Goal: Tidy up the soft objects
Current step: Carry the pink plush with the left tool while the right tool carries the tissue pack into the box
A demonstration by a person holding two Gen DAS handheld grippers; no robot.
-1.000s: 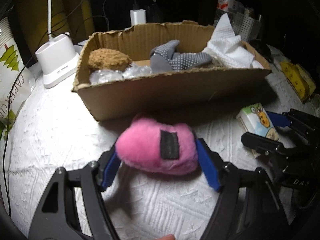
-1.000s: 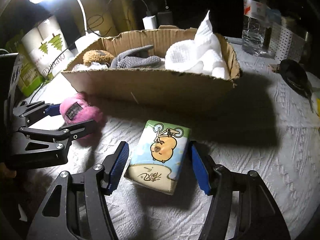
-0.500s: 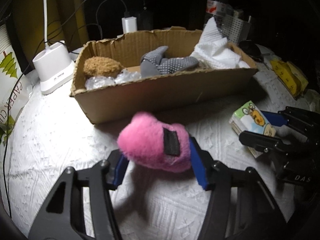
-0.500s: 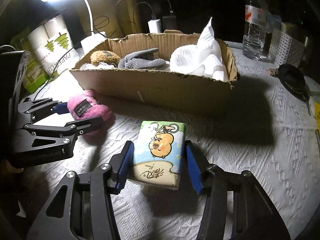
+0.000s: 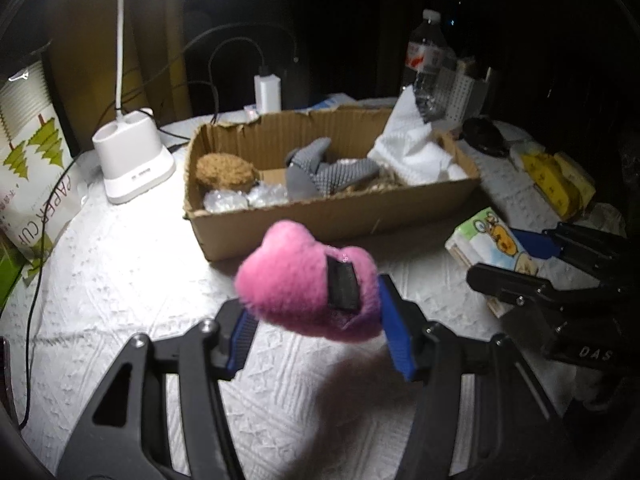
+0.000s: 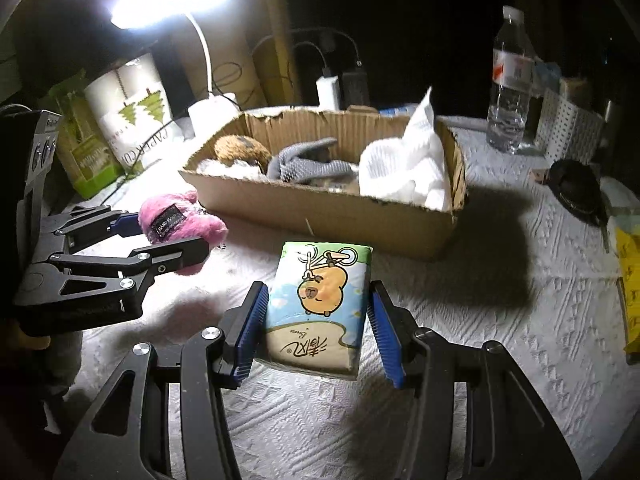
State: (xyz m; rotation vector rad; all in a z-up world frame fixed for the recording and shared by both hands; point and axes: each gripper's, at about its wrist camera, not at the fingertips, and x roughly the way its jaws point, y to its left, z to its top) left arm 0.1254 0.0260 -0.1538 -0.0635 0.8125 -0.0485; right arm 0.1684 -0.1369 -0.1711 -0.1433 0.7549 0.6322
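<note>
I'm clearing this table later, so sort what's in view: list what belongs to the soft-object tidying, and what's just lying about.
Part of the job:
- pink plush toy, in the left gripper
- tissue pack, in the right gripper
- cardboard box with brown plush, grey sock, white cloth

Lying about:
- desk lamp
- water bottle
- paper cup pack
- charger

Cardboard box mid-table, lamp base to its left, water bottle behind, towel inside at right.

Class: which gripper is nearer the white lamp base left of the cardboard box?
Left. The left gripper, holding the pink plush, sits nearer the lamp base; the right gripper is farther right.
</note>
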